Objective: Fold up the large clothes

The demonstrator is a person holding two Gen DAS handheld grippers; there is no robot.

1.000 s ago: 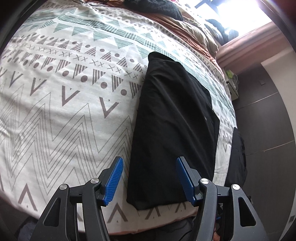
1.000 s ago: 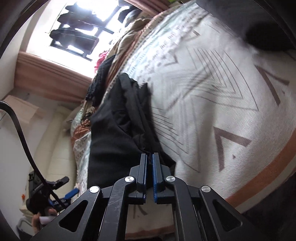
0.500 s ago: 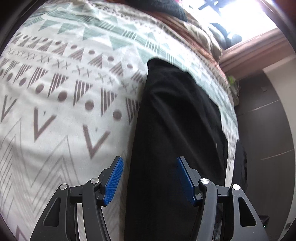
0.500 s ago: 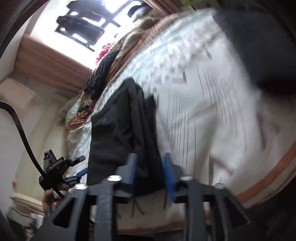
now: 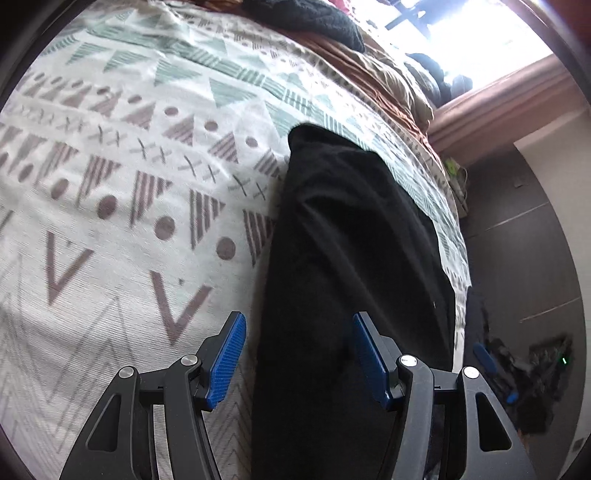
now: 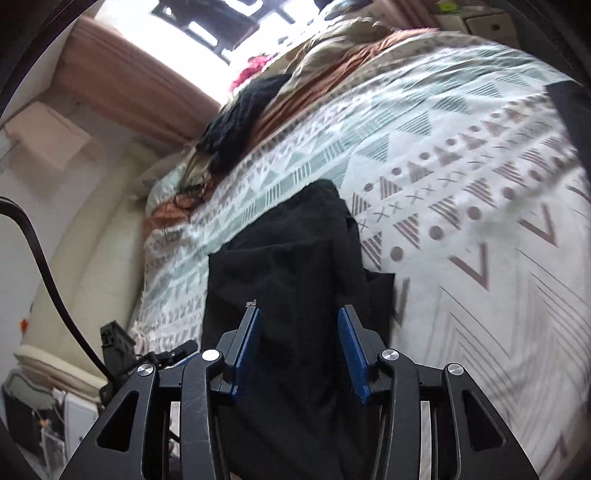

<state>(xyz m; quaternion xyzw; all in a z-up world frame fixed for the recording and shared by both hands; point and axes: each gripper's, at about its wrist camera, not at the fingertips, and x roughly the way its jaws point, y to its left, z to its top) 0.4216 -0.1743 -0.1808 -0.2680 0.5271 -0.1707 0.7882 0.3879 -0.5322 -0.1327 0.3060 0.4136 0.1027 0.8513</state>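
A black garment (image 5: 347, 258) lies folded into a long strip on the patterned bedspread (image 5: 129, 192), near the bed's edge. My left gripper (image 5: 297, 356) is open, its blue pads either side of the strip's near part, just above it. In the right wrist view the same garment (image 6: 291, 266) lies lengthwise with a looser fold on its right side. My right gripper (image 6: 299, 350) is open and empty, its pads straddling the garment's near part.
A dark knitted cloth (image 5: 314, 18) and brown and beige bedding (image 5: 369, 70) lie piled at the head of the bed under a bright window. Dark floor (image 5: 524, 258) runs beside the bed. A black cable (image 6: 44, 266) hangs at the left in the right wrist view.
My right gripper was shut on the garment's corner, then opened and let it go, and now hovers over the strip. My left gripper moved forward along the garment, staying open.
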